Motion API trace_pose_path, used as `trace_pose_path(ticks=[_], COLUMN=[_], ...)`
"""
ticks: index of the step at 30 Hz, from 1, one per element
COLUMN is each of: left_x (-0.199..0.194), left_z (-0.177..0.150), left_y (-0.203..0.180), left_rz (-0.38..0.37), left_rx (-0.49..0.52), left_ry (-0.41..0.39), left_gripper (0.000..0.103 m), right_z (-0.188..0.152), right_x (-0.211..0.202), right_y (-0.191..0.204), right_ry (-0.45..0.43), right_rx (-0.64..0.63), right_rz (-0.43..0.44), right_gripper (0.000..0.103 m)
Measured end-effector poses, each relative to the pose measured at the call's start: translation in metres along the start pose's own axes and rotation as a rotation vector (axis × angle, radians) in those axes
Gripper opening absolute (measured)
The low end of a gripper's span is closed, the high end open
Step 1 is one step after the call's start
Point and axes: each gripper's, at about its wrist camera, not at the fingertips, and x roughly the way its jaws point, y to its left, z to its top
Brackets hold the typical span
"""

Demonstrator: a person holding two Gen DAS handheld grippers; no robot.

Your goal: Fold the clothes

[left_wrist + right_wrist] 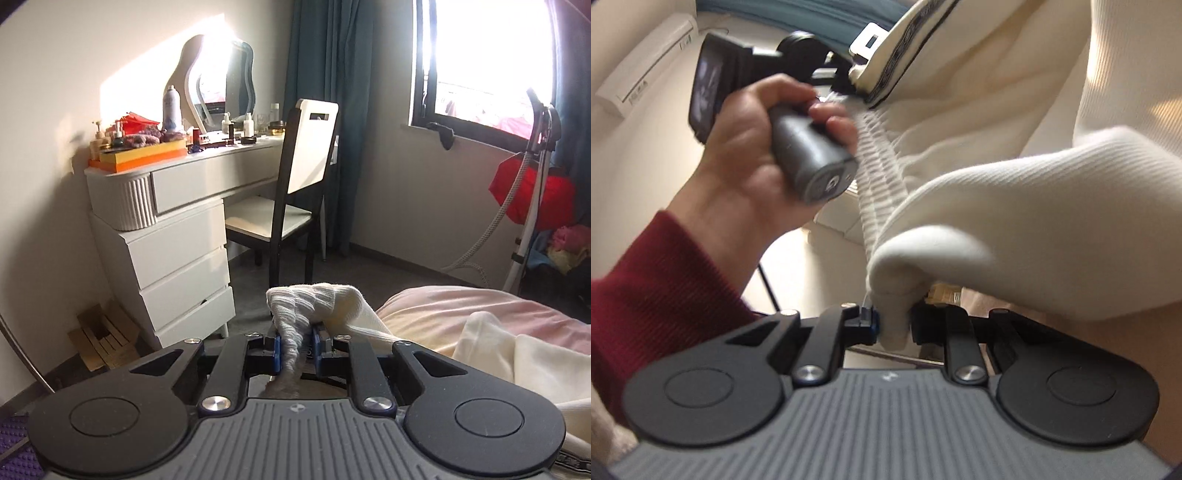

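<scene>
Left claw [295,341] and right claw [894,325] each pinch the cream garment [1034,221].

A cream-white ribbed knit garment [332,306], with a thicker ribbed hem or cuff [291,325] bunched into a rope-like twist, is lifted off the bed. Its body [1052,206] hangs in loose, soft folds, and part of it trails down onto the pink bedding [480,310].
</scene>
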Motion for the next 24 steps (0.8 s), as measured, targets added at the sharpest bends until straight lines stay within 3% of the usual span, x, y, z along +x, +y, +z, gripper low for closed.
trace_pose_path(ticks=[3, 8, 11, 13, 16, 17, 19, 21, 23, 24], left_x=[0.035, 0.034, 0.009, -0.018, -0.071, -0.091, -0.132, -0.174, -0.214, -0.232], left_z=[-0.025, -0.038, -0.032, -0.027, -0.019, -0.016, -0.015, -0.018, -0.025, -0.028], left_y=[-0.004, -0.005, 0.003, 0.008, 0.014, 0.015, 0.014, 0.010, 0.005, 0.002], left_rz=[0.010, 0.006, -0.010, -0.011, -0.037, -0.049, -0.078, -0.121, -0.156, -0.171], left_rx=[0.028, 0.081, 0.070, 0.058, 0.038, 0.036, 0.041, 0.044, 0.043, 0.043], left_ry=[0.065, 0.078, 0.071, 0.042, -0.006, -0.024, -0.062, -0.096, -0.122, -0.130], left_gripper=[0.018, 0.025, 0.038, 0.051, 0.062, 0.066, 0.088, 0.099, 0.103, 0.103], right_z=[0.000, 0.007, 0.006, 0.003, -0.003, -0.007, -0.009, -0.015, -0.015, -0.013], right_x=[0.012, 0.003, -0.014, -0.033, -0.070, -0.082, -0.111, -0.148, -0.188, -0.209], right_y=[-0.013, -0.008, -0.002, 0.002, 0.020, 0.031, 0.050, 0.070, 0.087, 0.095], right_ry=[0.045, 0.079, 0.098, 0.099, 0.074, 0.064, 0.051, 0.019, -0.039, -0.072], right_rx=[-0.007, -0.047, -0.028, -0.002, -0.054, -0.091, -0.167, -0.256, -0.345, -0.388], right_rz=[-0.008, -0.023, -0.028, -0.044, -0.070, -0.081, -0.088, -0.102, -0.114, -0.120], right_gripper=[0.020, 0.022, 0.037, 0.062, 0.086, 0.088, 0.088, 0.088, 0.089, 0.100])
